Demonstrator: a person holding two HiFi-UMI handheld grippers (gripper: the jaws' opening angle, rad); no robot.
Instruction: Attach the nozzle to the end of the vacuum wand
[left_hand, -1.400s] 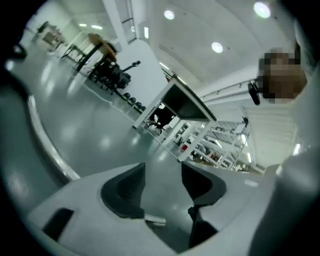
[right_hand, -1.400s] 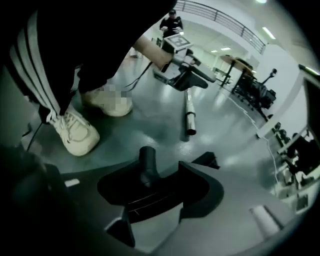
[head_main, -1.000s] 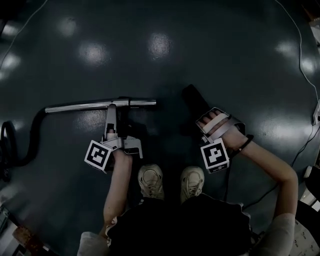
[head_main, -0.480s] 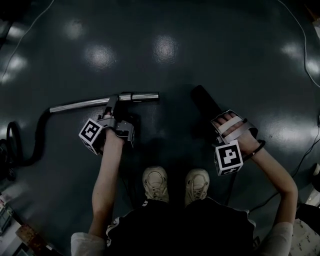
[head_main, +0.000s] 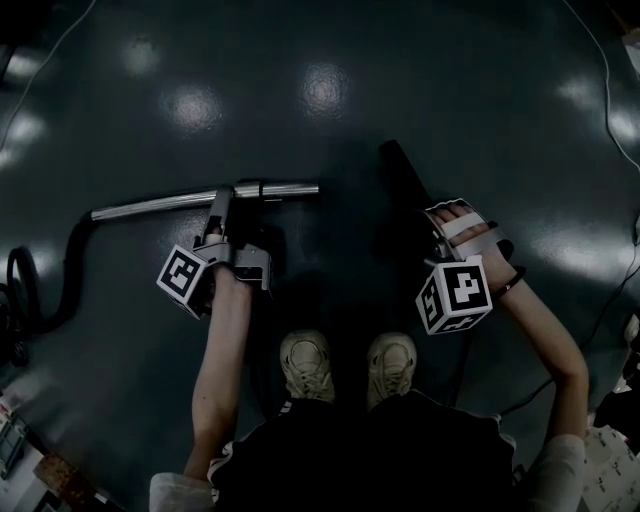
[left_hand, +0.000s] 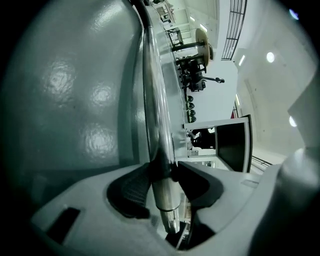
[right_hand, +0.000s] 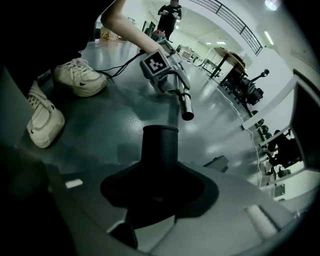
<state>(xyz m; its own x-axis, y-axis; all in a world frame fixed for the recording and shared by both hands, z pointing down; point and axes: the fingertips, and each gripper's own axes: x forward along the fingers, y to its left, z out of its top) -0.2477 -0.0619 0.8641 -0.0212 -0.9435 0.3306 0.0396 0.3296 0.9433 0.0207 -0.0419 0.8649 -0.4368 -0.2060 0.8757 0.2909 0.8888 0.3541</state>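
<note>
A dark, glossy floor (head_main: 320, 90) is spreading across the whole head view and catching pale glare from ceiling lights. A person is standing over it, both forearms reaching forward and a pair of light shoes (head_main: 305, 362) planted side by side between them.

A black hose (head_main: 60, 290) is curling in from the left edge and joining the wand (head_main: 160, 205), a long shiny metal tube that is running roughly level toward the middle of the view. Its open end is pointing right.

The nozzle (head_main: 405, 180), a short black piece, is sitting to the right of that open end. It is angling up and to the left, and a strip of bare floor is separating the two parts.

The left gripper (head_main: 222, 200) is closing its jaws. The wand (left_hand: 152, 100) is passing between them, and both dark pads are pressing on the tube close to its free end.

The right gripper (head_main: 435, 222) is clamping the nozzle (right_hand: 159, 150) at a wide spread. The nozzle's round collar is sticking out past the jaws and facing the wand's tip (right_hand: 186, 107).

A marker cube (head_main: 188, 280) is riding on the back of each gripper.
</note>
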